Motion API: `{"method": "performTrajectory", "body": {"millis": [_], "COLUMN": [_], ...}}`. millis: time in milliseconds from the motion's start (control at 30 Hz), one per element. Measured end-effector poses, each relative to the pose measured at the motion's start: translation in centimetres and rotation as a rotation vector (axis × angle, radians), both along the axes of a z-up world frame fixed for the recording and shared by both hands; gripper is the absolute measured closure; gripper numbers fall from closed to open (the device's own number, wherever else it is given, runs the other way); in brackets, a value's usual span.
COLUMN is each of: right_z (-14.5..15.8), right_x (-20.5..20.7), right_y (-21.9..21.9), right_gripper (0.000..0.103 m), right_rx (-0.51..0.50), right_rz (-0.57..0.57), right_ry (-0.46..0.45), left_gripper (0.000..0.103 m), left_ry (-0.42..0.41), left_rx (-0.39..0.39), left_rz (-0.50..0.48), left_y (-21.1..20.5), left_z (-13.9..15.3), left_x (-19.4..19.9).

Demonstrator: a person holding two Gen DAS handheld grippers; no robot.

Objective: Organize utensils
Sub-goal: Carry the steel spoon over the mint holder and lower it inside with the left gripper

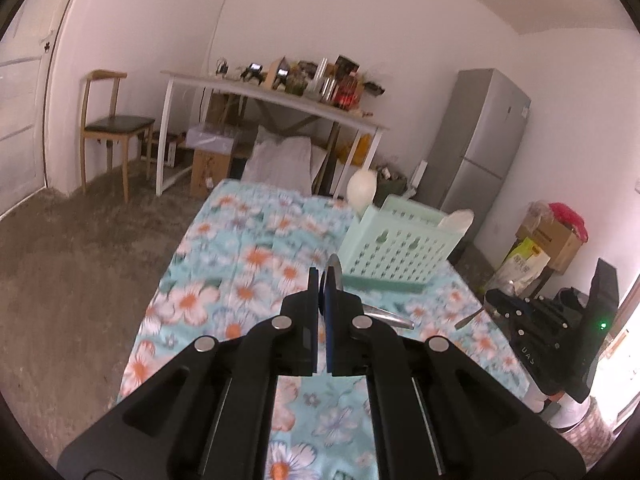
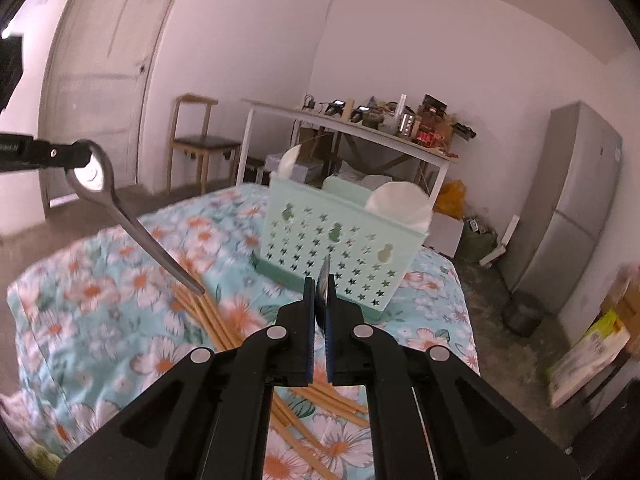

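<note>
Left wrist view: left gripper fingers closed on a metal spoon, handle hanging above the chopsticks. Right gripper fingers pinched on another spoon. Beyond, green basket standing on the flowered bench, with white ladles inside.

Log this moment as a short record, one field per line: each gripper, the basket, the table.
left gripper: shut on a metal spoon, held by its bowl, handle hanging down over the chopsticks
right gripper: shut on a second spoon, seen edge-on
basket: mint green, perforated, upright on the floral cloth; white ladles stand in it
chopsticks: loose on the cloth, not yet in the basket
</note>
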State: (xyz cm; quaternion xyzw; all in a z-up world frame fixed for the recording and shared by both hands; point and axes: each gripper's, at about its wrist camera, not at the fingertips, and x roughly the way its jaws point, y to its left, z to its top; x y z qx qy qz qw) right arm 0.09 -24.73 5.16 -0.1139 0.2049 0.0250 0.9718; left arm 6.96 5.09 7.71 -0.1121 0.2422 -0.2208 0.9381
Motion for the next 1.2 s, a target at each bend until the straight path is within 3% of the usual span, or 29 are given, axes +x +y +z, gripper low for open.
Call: {"method": "performTrajectory", "body": {"millis": [300, 533, 667, 867, 1067, 1200], "right_z": [2.5, 4.6, 5.2, 5.1, 4.6, 4.5], "right_x": [0.7, 0.6, 0.8, 1.2, 1.7, 2.1], "right_y": [-3.2, -5.5, -6.2, -6.4, -6.1, -6.0], "right_gripper": [0.099, 0.099, 0.099, 0.099, 0.099, 0.099], "right_rx": [0.12, 0.177, 0.195, 0.194, 0.182, 0.185], "right_rz": [0.005, -0.008, -0.014, -0.014, -0.006, -0.003], "right_ry": [-0.052, -0.097, -0.11, -0.107, -0.092, -0.086], "left_gripper": [0.101, 0.101, 0.101, 0.101, 0.101, 0.101], "left_ry": [-0.126, -0.278, -0.312, -0.345, -0.326, -0.3], "left_rx": [-0.021, 0.028, 0.101, 0.254, 0.405, 0.453], "left_rz": [-0.001, 0.006, -0.003, 0.024, 0.034, 0.024], "left_y": [-1.0, -3.4, -5.6, -10.1, -13.9, -15.5], "left_z": [4.3, 8.7, 9.9, 9.3, 7.7, 6.7], "left_x": [0.9, 2.4, 4.2, 7.3, 9.8, 11.1]}}
